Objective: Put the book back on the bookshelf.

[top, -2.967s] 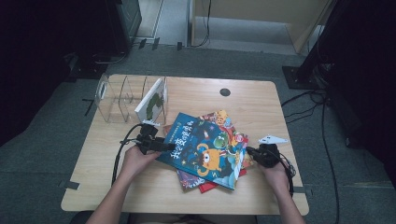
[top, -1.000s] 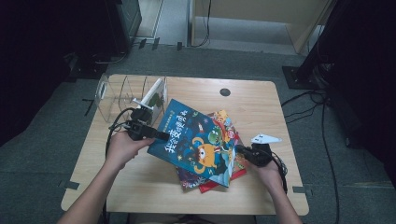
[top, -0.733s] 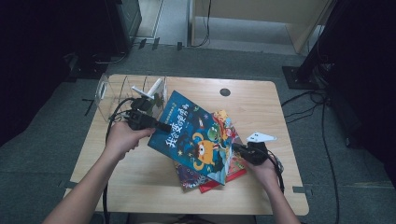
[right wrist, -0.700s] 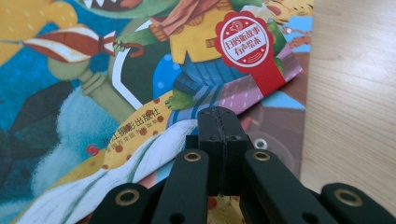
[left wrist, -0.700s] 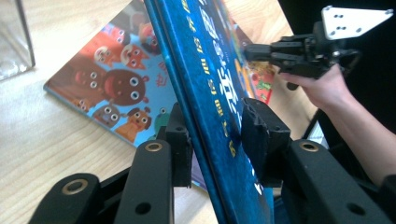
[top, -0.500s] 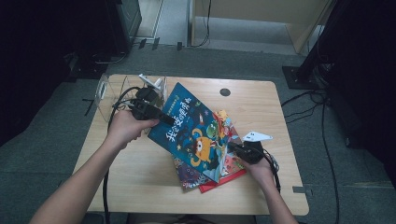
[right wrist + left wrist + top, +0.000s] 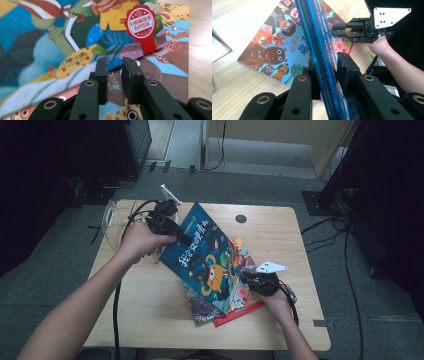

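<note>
The left hand-held gripper point(image 7: 184, 239), at the upper left of the high view, is clamped on the upper edge of a thin blue picture book with an orange cartoon creature on its glossy cover point(image 7: 205, 260). Its jaws have just been closing, and the left gripper view shows the book point(image 7: 322, 62) edge-on between the pads. The book stands tilted, its upper edge raised toward a clear plastic file rack point(image 7: 112, 220) at the surface's far left, its lower edge resting on a fanned stack of other colourful picture books point(image 7: 235, 305) at frame centre.

Judging by its thin spine and its bowed lower corner in the right gripper view, the book is light and flexible, with a slick cover; it will likely sag or swing if held by one corner alone. The firmest hold should be near the spine or edge, pinched well in, not at the tip.

The right hand-held gripper point(image 7: 248, 279), right of centre, sits at the lower right corner of the book. Its jaws have just been opening; in its own view they stand narrowly apart, with the book's lower edge point(image 7: 125, 37) just beyond the tips and free of them.
</note>
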